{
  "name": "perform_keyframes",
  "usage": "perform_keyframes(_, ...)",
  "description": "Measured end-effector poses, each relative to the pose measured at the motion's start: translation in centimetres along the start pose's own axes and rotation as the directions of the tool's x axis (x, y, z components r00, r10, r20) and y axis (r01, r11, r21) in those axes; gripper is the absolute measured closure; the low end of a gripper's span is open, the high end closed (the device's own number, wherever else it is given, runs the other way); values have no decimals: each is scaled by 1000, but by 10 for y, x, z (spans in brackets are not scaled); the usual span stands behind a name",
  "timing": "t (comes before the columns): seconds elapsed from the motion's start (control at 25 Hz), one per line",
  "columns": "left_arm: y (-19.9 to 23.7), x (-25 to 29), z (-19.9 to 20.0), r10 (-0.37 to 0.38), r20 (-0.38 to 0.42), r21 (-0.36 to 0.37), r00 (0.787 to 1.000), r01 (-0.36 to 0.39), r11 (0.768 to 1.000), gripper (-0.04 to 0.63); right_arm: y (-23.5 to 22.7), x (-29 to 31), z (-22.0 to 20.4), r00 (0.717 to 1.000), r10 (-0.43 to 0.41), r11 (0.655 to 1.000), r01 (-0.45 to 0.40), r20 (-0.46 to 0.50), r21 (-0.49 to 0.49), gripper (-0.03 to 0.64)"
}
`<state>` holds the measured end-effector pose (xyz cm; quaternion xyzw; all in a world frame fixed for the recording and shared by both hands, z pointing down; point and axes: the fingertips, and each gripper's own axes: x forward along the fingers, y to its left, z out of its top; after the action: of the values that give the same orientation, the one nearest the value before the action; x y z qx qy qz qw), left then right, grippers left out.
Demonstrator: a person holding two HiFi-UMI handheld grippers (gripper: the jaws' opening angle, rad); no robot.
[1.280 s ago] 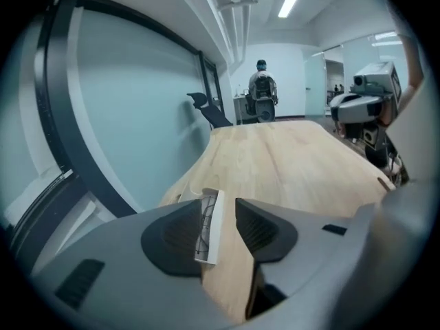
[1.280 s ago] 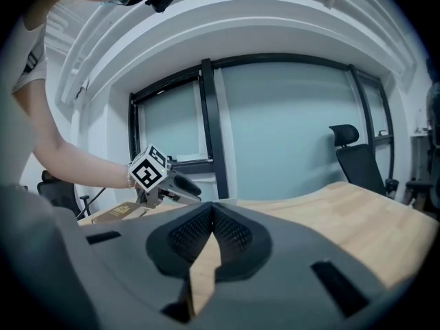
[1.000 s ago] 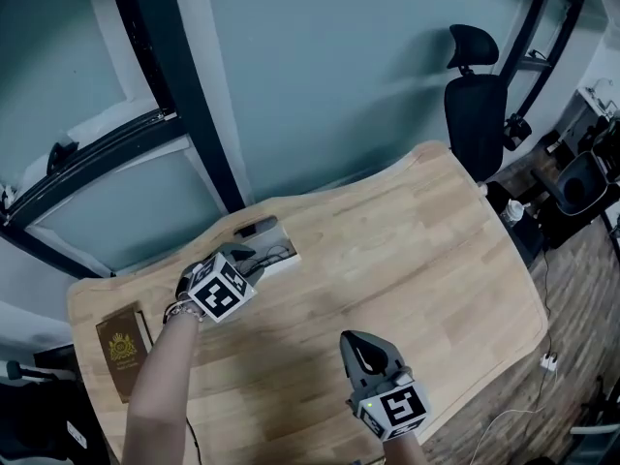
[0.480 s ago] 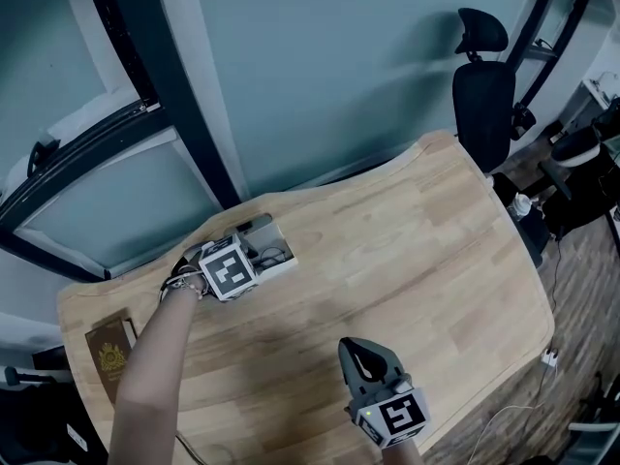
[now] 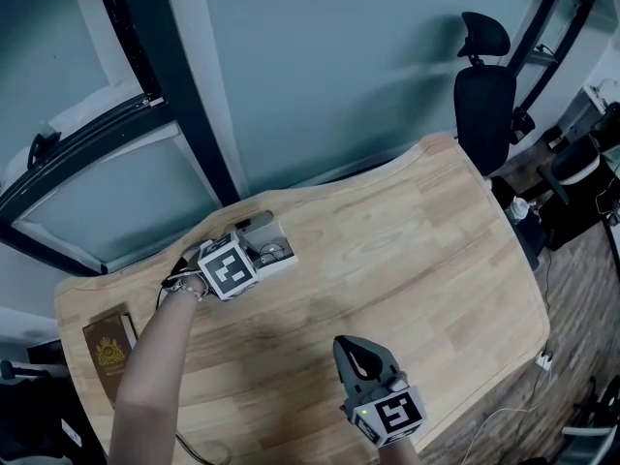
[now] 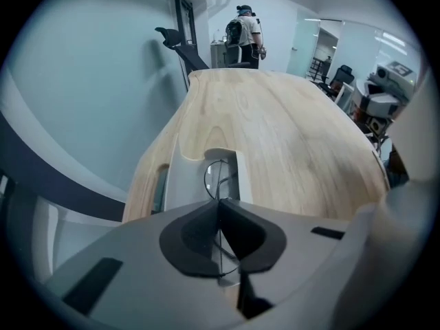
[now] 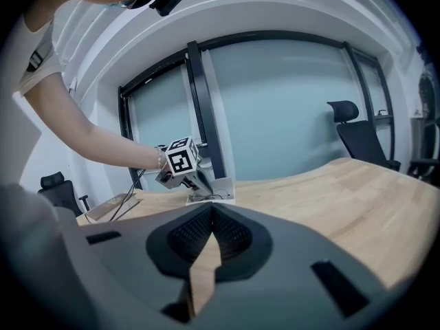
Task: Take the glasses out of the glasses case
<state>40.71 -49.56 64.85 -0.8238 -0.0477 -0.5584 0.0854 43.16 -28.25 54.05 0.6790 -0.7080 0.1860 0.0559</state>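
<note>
Near the back left edge of the light wooden tabletop [image 5: 417, 250], the open white rectangular glasses case [image 6: 181, 180] contains the thin wire-framed glasses [image 6: 214, 176]. The left gripper [image 6: 220, 202] points steeply down into the case, its 2 jaws closed on the wire frame. The right gripper [image 7: 212, 210] is held well apart above the table's near side, its jaw tips together and holding nothing.

Glasses case [image 6: 184, 179]: white. Glasses [image 6: 214, 179]: thin dark frame. Table [image 5: 417, 260]: pale wood grain. Booklet [image 5: 107, 352], near left: brown, gold emblem.
</note>
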Motion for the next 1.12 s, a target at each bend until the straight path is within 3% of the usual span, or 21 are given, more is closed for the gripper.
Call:
perform_keyframes(0.32,13,-36,9,180,26,24,983,-181,983,574,15,-15,17,1000,-3,1000,4,25,-24,606)
perform_keyframes(0.4,14,-51,18,231,52,31,971,-233,972,574,19,-21,24,999,-5,1000,6,36,-30,606)
perform_keyframes(0.48,15,-70,28,316,79,57,945,-321,945,574,24,-27,32,999,-6,999,9,54,-39,606)
perform_keyframes(0.56,12,-96,38,420,113,101,901,-431,897,574,30,-33,42,997,-5,998,9,73,-55,606)
perform_keyframes(0.68,3,-140,53,550,178,140,816,-574,807,574,42,-43,57,995,-4,997,12,98,-79,606)
perform_keyframes(0.88,-24,-214,64,691,255,117,677,-731,673,574,67,-69,79,989,-3,994,20,149,-109,606)
perform_keyframes(1.0,-51,-250,66,726,305,85,616,-777,624,574,87,-84,92,984,6,990,19,179,-142,606)
perform_keyframes(1.12,-81,-285,61,745,363,11,559,-802,597,574,109,-100,105,977,19,984,19,212,-176,606)
